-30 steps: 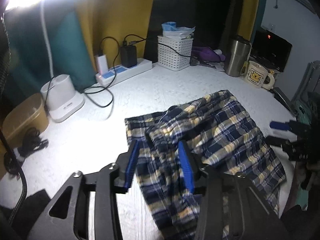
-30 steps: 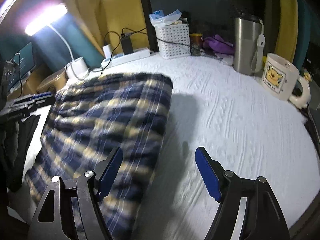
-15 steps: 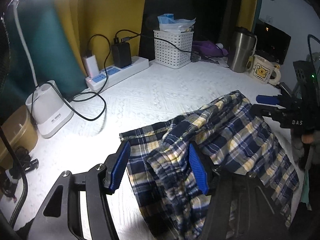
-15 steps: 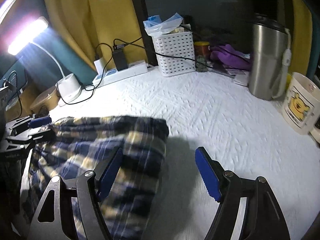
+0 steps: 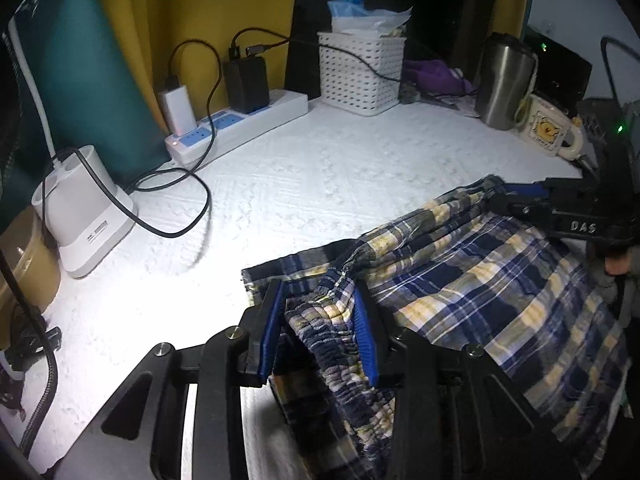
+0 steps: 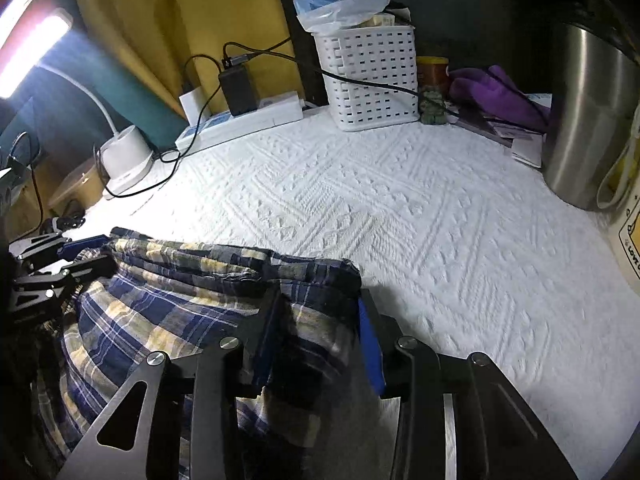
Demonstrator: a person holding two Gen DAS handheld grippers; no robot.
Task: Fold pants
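The blue, yellow and white plaid pants (image 5: 472, 292) lie bunched on the white textured cloth, at the near side of the table. My left gripper (image 5: 320, 316) has its blue pads closed on the gathered waistband at the pants' left end. My right gripper (image 6: 320, 328) is closed on the fabric at the opposite end of the pants (image 6: 168, 304). Each gripper shows in the other's view: the right one (image 5: 520, 196) at the pants' far right corner, the left one (image 6: 76, 252) at far left.
At the back stand a white power strip (image 5: 240, 124) with chargers and cables, a white lamp base (image 5: 80, 212), a white basket (image 5: 360, 72), a steel tumbler (image 5: 504, 84) and a bear mug (image 5: 548, 132). A tan bowl (image 5: 20, 264) sits far left.
Both grippers came down onto the pants and closed from wide open onto the fabric. The right gripper moved in from the bare cloth to the pants' end.
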